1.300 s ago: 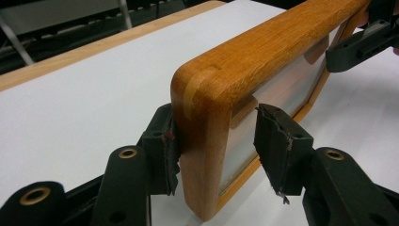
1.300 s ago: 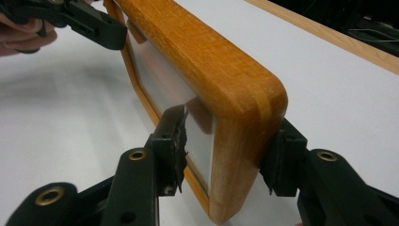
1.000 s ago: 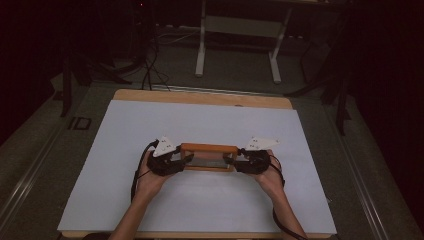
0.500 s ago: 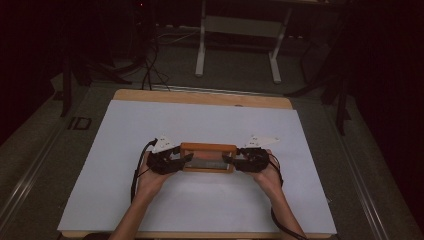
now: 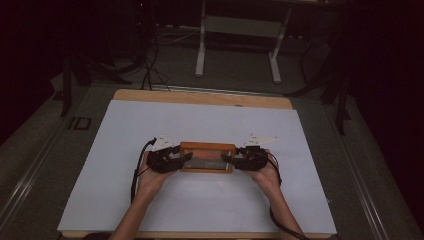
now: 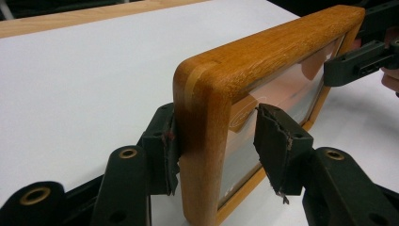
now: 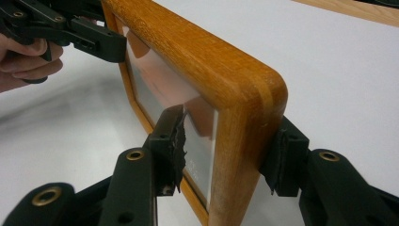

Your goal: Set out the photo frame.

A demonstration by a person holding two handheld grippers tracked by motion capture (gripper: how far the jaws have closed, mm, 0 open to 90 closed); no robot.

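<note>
A dark room surrounds your white table (image 5: 150, 130); the wooden frame (image 5: 207, 157) stands on its long edge near the front, between your hands. Your left gripper (image 6: 216, 141) straddles one end, back pad touching the wood, front pad clear of the glass. Your right gripper (image 7: 226, 146) is the same at the other end, jaws loose. With nothing clamped, I judge the frame may tip flat if either hand nudges it.
</note>
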